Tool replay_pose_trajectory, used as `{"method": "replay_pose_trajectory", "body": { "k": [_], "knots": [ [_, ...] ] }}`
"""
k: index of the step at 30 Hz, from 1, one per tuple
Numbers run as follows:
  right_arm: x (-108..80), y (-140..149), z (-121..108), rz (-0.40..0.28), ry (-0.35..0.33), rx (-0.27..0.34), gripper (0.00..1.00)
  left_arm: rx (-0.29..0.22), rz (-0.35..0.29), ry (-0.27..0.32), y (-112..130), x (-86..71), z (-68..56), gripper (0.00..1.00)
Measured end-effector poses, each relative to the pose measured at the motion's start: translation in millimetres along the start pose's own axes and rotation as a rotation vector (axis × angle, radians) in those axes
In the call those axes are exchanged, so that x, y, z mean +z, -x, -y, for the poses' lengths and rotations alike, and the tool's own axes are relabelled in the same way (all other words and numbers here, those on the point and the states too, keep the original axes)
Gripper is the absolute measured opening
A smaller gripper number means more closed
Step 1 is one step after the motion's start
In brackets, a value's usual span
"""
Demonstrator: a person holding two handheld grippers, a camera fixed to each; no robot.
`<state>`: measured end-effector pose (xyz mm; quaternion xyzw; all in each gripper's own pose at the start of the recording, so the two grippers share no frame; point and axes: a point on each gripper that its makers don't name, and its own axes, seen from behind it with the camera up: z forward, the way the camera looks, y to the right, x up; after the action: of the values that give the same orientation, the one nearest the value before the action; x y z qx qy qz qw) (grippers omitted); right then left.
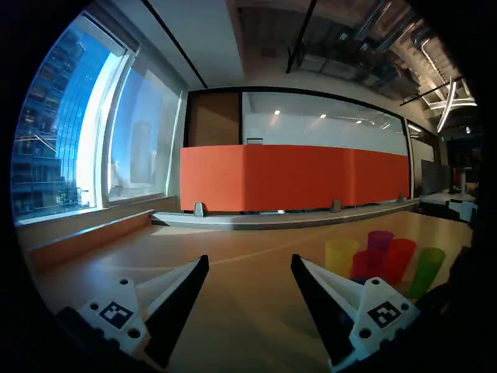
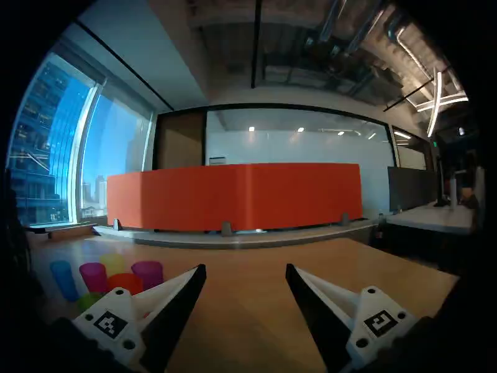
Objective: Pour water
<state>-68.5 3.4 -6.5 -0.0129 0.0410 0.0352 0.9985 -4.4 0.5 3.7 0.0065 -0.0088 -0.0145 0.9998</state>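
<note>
In the left gripper view my left gripper is open above the wooden table, with nothing between its fingers. To its right stands a cluster of plastic cups: a yellow cup, a purple cup, a red cup, an orange-red cup and a green cup. In the right gripper view my right gripper is also open and holds nothing. The cups sit to its left: a blue cup, a magenta cup, a yellow cup, a purple cup and a red cup.
An orange divider panel runs along the far edge of the table. A big window lies to the left. Another desk with a monitor stands at the right.
</note>
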Motion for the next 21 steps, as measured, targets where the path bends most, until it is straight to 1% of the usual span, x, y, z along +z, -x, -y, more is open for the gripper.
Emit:
{"method": "replay_pose_trajectory", "body": {
  "k": [11,21],
  "knots": [
    [2.7,6,-3,0.016,0.007,-0.007,0.99,0.0,0.0,0.0,0,0.4,-0.4,0.99],
    [1.1,14,1,0.045,0.005,-0.029,0.99,0.0,0.0,0.0,0,-0.3,-0.3,0.99]
  ]
}}
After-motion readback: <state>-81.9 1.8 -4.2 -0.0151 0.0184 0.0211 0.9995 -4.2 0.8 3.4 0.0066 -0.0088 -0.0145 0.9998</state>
